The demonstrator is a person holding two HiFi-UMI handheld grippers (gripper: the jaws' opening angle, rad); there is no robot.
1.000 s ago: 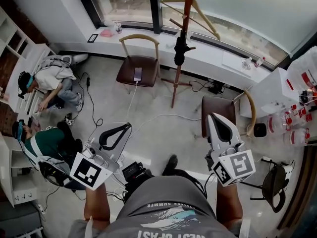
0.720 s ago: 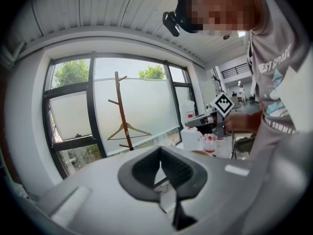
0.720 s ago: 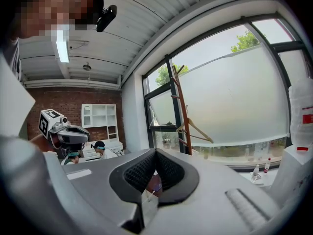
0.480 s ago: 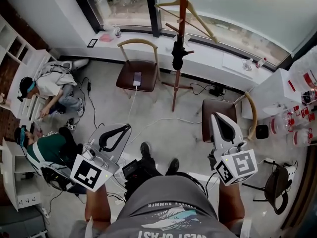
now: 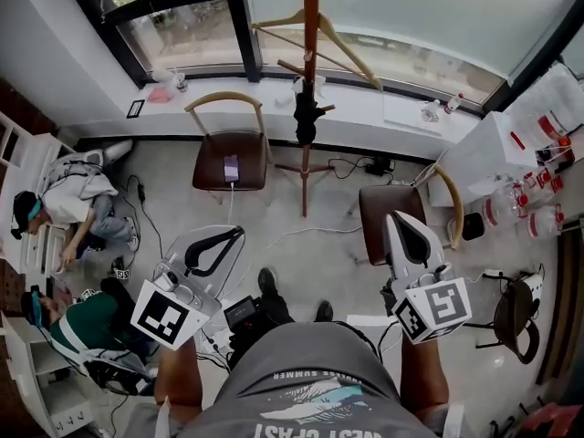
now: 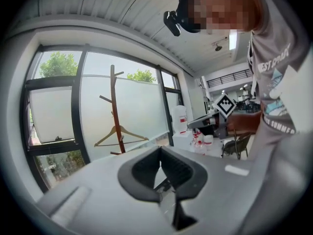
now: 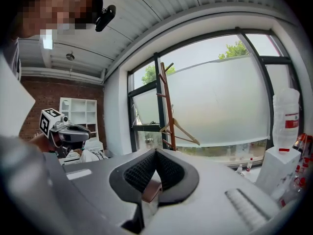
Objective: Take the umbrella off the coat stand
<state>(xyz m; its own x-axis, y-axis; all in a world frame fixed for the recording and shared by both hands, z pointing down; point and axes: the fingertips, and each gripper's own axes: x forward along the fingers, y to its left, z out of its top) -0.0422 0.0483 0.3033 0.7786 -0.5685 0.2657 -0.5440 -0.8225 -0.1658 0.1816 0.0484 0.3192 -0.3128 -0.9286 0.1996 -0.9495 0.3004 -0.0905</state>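
Head view, steeply downward, of a room beside a window. The coat stand (image 5: 307,80) is a reddish wooden pole on splayed feet, upright just before the windowsill (image 5: 411,117); the umbrella (image 5: 306,119), dark and folded short, hangs against the pole from a peg partway up; a wooden hanger (image 5: 321,36) hangs higher on the same stand. Left of the stand is a brown-seated chair (image 5: 212,149) bearing a phone (image 5: 230,167) on a white cable; right of the stand, and nearer the person, is a second brown chair (image 5: 376,210). The left gripper (image 5: 230,237) and the right gripper (image 5: 399,222) are held well apart from the stand, one to each side of its base line, both pointing roughly toward it and both well clear of the umbrella. In the left gripper view the jaws are clenched, pads meeting at the tips with nothing between them; the stand and hanger show beyond, against the frosted pane. In the right gripper view the jaws are likewise closed and empty, with the stand ahead. Far left of the stand two people (image 5: 78,190) are low on the floor by white shelves; far right stands a white table (image 5: 479,153) with bottles (image 5: 538,219) beside it.
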